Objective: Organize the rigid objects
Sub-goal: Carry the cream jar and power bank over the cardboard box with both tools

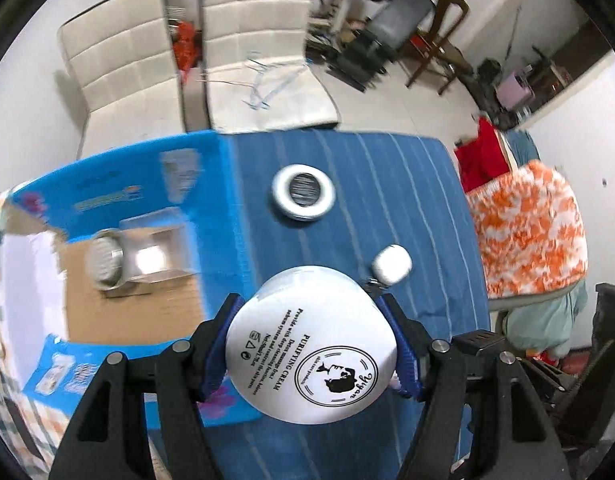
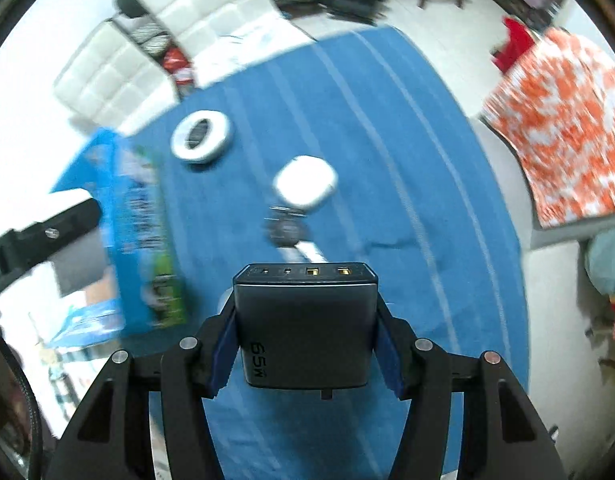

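Observation:
My left gripper (image 1: 311, 344) is shut on a white cream jar (image 1: 311, 344) labelled "Purifying Cream", held above the blue striped cloth (image 1: 407, 184) next to an open blue cardboard box (image 1: 211, 184). The box holds a round silver item (image 1: 105, 258) and a small clear box (image 1: 155, 252). My right gripper (image 2: 305, 328) is shut on a dark grey 65W charger (image 2: 305, 328), held above the cloth (image 2: 387, 128). On the cloth lie a round silver tin (image 1: 303, 192), also in the right wrist view (image 2: 202, 134), a white earbud case (image 1: 391, 264) (image 2: 305, 182) and a small dark watch-like item (image 2: 285, 230).
Two white padded chairs (image 1: 267, 40) stand beyond the table's far edge. An orange-and-white patterned cloth (image 1: 535, 224) lies to the right. The blue box flap (image 2: 143, 216) stands left of the right gripper. Exercise gear and a wooden chair (image 1: 439, 28) are farther back.

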The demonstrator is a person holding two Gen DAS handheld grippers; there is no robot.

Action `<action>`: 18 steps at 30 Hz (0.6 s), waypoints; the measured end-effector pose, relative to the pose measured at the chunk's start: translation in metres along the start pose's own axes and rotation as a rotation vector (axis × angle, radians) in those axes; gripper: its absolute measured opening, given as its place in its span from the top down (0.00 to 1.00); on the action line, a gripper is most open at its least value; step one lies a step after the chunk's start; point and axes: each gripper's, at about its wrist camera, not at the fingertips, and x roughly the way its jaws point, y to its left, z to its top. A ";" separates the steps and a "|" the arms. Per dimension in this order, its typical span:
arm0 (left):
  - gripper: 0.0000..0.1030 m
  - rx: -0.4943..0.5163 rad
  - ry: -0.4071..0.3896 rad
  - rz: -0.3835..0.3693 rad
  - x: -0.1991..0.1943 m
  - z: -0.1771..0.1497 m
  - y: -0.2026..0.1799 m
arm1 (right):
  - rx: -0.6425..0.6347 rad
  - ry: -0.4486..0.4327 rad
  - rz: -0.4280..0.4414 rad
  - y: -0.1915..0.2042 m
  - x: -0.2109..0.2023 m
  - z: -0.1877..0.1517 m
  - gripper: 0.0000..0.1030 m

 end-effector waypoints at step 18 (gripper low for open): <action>0.36 -0.196 -0.043 0.236 -0.015 0.007 0.222 | -0.284 0.085 0.041 0.252 0.085 0.019 0.41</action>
